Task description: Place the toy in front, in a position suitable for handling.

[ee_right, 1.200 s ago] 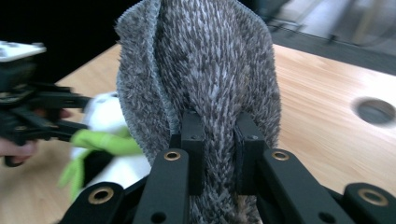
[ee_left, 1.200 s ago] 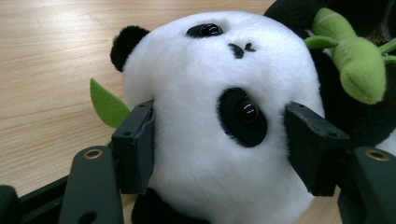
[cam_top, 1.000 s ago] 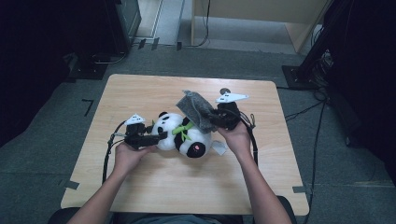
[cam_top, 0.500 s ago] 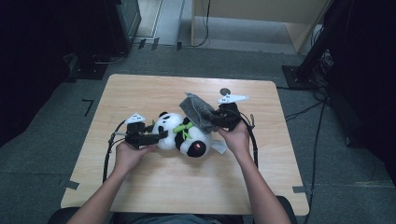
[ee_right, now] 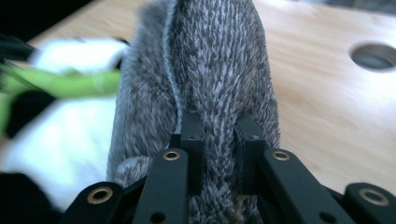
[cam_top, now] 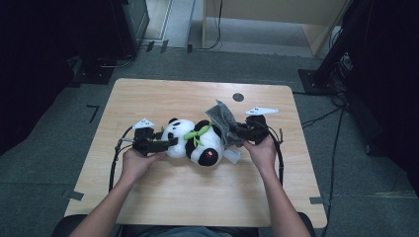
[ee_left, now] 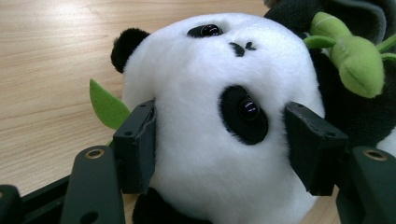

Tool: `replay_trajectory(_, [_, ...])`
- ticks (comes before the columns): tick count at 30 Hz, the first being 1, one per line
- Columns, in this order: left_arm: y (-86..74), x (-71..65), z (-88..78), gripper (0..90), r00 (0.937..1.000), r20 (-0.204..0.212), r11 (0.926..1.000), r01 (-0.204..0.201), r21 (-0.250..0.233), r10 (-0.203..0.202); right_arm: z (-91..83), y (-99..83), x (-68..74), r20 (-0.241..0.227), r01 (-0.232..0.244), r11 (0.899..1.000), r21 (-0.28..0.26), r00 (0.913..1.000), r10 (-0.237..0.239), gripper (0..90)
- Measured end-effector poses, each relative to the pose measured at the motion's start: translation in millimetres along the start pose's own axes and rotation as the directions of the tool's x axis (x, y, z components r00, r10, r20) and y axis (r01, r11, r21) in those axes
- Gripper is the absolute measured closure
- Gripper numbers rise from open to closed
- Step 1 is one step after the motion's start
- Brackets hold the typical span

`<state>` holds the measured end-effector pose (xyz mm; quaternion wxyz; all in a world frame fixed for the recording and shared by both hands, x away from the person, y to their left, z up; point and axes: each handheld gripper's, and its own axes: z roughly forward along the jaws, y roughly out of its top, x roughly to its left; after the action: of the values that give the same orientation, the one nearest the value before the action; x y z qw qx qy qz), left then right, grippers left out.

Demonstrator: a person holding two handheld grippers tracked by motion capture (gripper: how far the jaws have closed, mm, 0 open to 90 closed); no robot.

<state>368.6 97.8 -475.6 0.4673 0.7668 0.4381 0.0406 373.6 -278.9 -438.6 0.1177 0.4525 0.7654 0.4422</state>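
With my left gripper clamped on the panda at frame centre and my right gripper pinched tight on the grey knit just right of it, I'm mid-dressing; next, I judge, draw the knit over its body.

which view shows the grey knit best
The right gripper view: the grey knit is close up, its stitches sharp, pinched between the right gripper jaws. The high view shows it small, draped by the panda. The left gripper view has a dark grey edge at the top right.
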Motion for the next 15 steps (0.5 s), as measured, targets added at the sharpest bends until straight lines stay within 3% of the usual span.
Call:
replay_trajectory(5, [-1.1,0.2,-0.6,33.3,1.0000,0.000,1.0000,-0.001,-0.002,0.001,2.0,-10.2,-10.4,0.056,-0.025,0.997,0.073,0.9982,0.021,79.1])
replay_trajectory(7, [-0.1,0.6,-0.7,33.3,1.0000,0.001,1.0000,-0.006,0.004,0.006,-2.0,-11.2,-12.8,0.065,-0.039,0.997,0.069,0.9973,0.035,79.1])
replay_trajectory(11, [0.3,1.0,-0.6,33.2,1.0000,0.005,1.0000,-0.008,0.005,0.008,-21.9,-7.6,-14.7,0.084,-0.050,0.999,0.004,0.9952,0.050,78.8])
replay_trajectory(15, [0.4,1.1,-0.6,33.1,0.9999,0.006,0.9999,-0.013,0.004,0.013,-43.7,4.2,-5.9,0.070,-0.045,0.996,-0.073,0.9963,0.050,78.5])
